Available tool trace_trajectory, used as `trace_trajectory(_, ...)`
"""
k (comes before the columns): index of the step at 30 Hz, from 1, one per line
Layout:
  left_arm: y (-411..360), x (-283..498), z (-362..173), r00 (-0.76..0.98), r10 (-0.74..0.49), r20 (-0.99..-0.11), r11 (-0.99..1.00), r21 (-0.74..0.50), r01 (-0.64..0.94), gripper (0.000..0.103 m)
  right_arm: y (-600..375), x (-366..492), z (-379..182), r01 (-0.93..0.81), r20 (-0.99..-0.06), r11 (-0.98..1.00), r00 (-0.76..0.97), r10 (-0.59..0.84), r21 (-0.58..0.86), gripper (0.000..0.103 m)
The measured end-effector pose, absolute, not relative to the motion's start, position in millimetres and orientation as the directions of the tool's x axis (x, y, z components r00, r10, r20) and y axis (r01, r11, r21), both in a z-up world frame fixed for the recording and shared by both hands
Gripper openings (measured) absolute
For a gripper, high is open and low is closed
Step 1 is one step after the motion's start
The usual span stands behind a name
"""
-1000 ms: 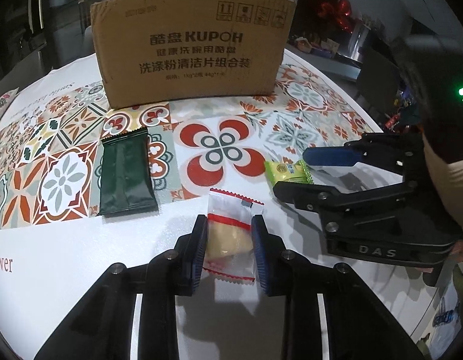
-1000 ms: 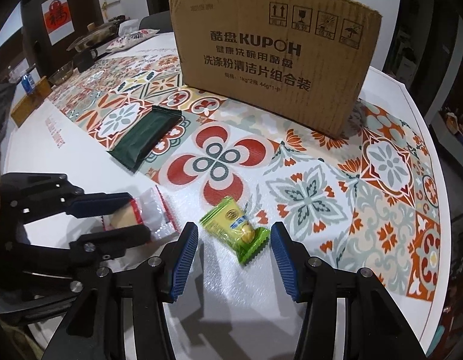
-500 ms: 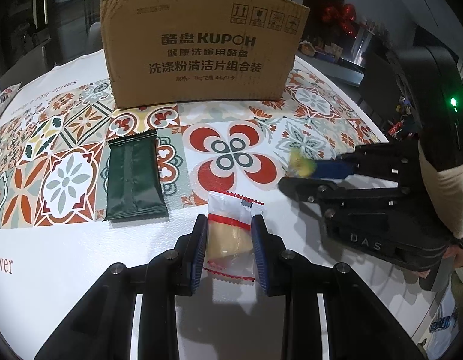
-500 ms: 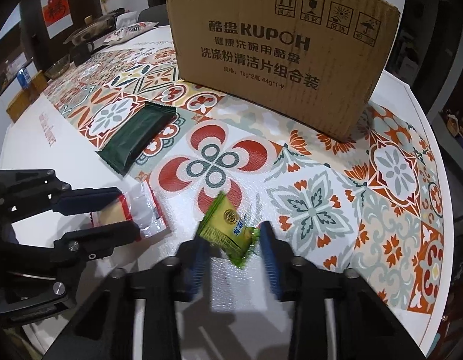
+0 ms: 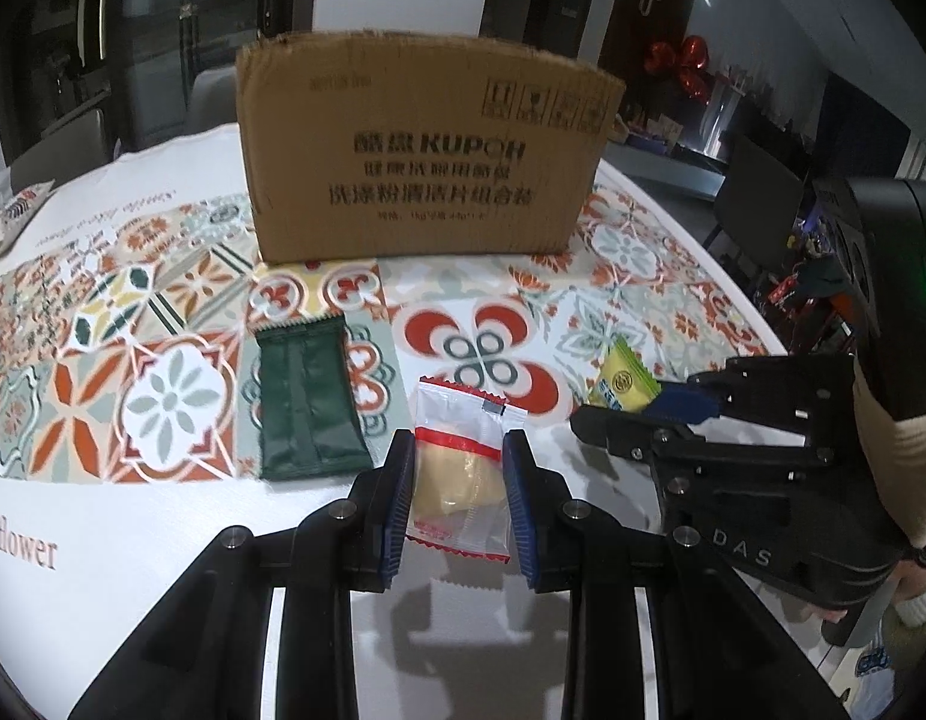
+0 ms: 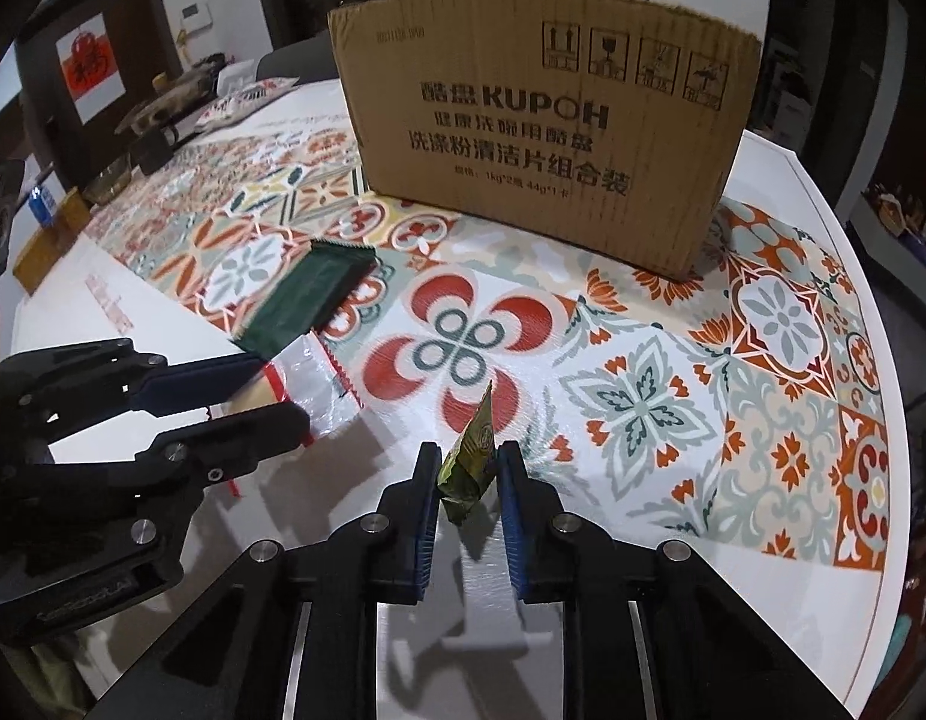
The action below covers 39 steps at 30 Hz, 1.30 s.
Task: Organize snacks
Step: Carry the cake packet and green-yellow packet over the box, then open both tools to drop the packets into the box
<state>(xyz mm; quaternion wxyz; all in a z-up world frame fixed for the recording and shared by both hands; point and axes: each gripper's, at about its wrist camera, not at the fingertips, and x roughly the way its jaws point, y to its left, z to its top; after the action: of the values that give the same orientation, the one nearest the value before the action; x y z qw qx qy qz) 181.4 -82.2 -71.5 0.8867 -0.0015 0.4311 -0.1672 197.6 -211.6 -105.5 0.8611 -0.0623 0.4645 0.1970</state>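
Note:
My left gripper (image 5: 458,468) is shut on a clear, red-striped snack packet (image 5: 460,471) with a pale cake inside, lifted just off the tablecloth. My right gripper (image 6: 468,468) is still closing, and its pads press a small yellow-green candy packet (image 6: 472,456) that stands on edge between them. The same candy packet (image 5: 622,375) shows at the right gripper's tips in the left wrist view. A dark green snack packet (image 5: 307,405) lies flat on the patterned cloth left of my left gripper. A brown cardboard box (image 5: 424,156) stands behind everything.
The round table (image 6: 871,372) carries a tiled-pattern cloth and its white edge curves away on the right. Bags, a glass and small items (image 6: 163,120) crowd the far left. A person's sleeve (image 5: 895,450) shows behind the right gripper.
The right gripper closed on the yellow-green candy packet and tipped it up on edge. The left gripper rose a little with the clear packet held.

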Motion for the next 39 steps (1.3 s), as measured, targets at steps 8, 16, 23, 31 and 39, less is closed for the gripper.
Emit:
trace_trajectory(8, -73, 191, -31, 0.627, -0.309, -0.715, 0.942, -0.139, 0.306, 0.030, -212, 196, -70, -0.338, -0.778, 0.934, 0.555, 0.295, 0.113, 0.020)
trace_trajectory(16, -68, 212, 15, 0.666, -0.308, -0.680, 0.944, -0.132, 0.302, 0.030, -212, 208, -26, -0.306, -0.725, 0.943, 0.620, 0.301, 0.129, 0.020)
trace_trajectory(23, -68, 241, 51, 0.688, -0.314, -0.654, 0.943, -0.127, 0.309, 0.030, -213, 229, 15, -0.298, -0.690, 0.947, 0.662, 0.293, 0.115, 0.020)
trace_trajectory(31, -67, 289, 85, 0.714, -0.296, -0.635, 0.948, -0.103, 0.301, 0.030, -215, 271, 57, -0.284, -0.645, 0.953, 0.709, 0.285, 0.108, 0.020)
trace_trajectory(39, -69, 344, 94, 0.692, -0.290, -0.661, 0.948, -0.101, 0.301, 0.030, -216, 321, 74, -0.260, -0.655, 0.960, 0.709, 0.260, 0.099, 0.020)
